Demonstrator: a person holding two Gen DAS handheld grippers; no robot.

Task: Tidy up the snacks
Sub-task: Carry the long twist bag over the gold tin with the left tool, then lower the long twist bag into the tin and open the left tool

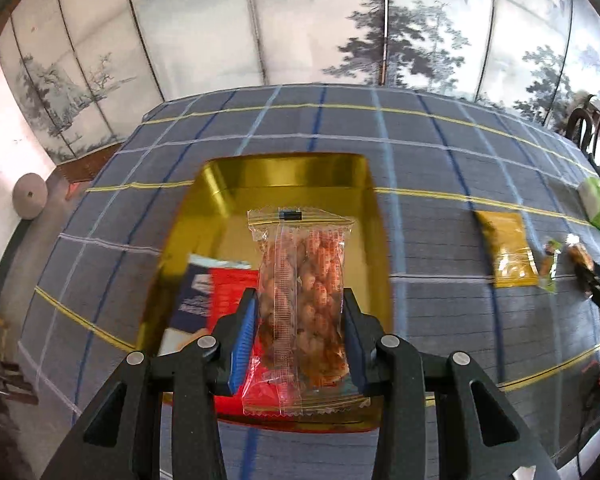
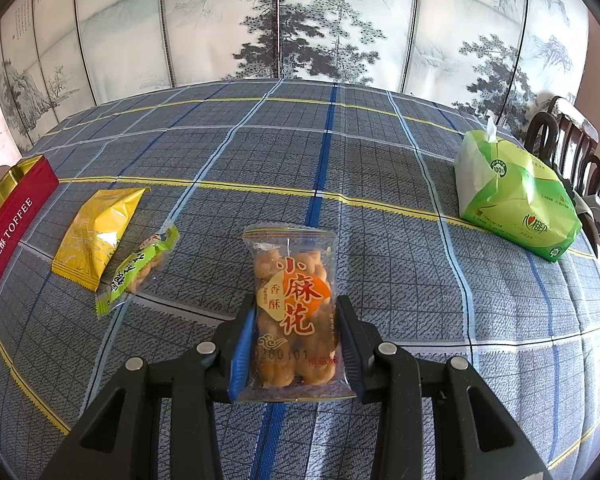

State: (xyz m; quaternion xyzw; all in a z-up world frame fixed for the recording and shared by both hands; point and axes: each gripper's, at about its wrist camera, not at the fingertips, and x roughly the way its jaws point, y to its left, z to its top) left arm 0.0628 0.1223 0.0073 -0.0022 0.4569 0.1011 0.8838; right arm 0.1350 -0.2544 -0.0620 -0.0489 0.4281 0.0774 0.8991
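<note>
Currently in hand: the loading step, judged partway done.

Item 1. Left tongs (image 1: 300,336), clamped on a clear packet of reddish-brown twisted snacks (image 1: 302,300). The packet stands upright between the blue pads, held above the open gold tin (image 1: 284,172). It has not been set down.

Item 2. Gold tin, red outside, lettered TOFFEE on its side (image 2: 8,236), at the left of the counter (image 2: 340,152). Contents seen from the left wrist view: a red and blue-white package (image 1: 216,292) lying on the tin floor, blurred, so its kind cannot be told.

Item 3. Right tongs (image 2: 296,344), closed on a clear packet of golden fried twists (image 2: 292,312) with an orange label. Whether the packet rests on the checked cloth or is lifted just off it cannot be told.

Item 4. Loose stock on the cloth between tin and right tongs: a yellow sachet (image 2: 96,232) and, just beside it, a small green-edged packet (image 2: 140,272).

Item 5. Green tissue pack (image 2: 512,204), far right, well apart from the snacks; apparently not part of the task.

Next move, as judged: the left tongs need to lower the reddish packet into the free floor of the tin beside the red package, then release. The right packet would follow, then the two loose items. Risk: the slick wrapper may cling to a pad on release.
</note>
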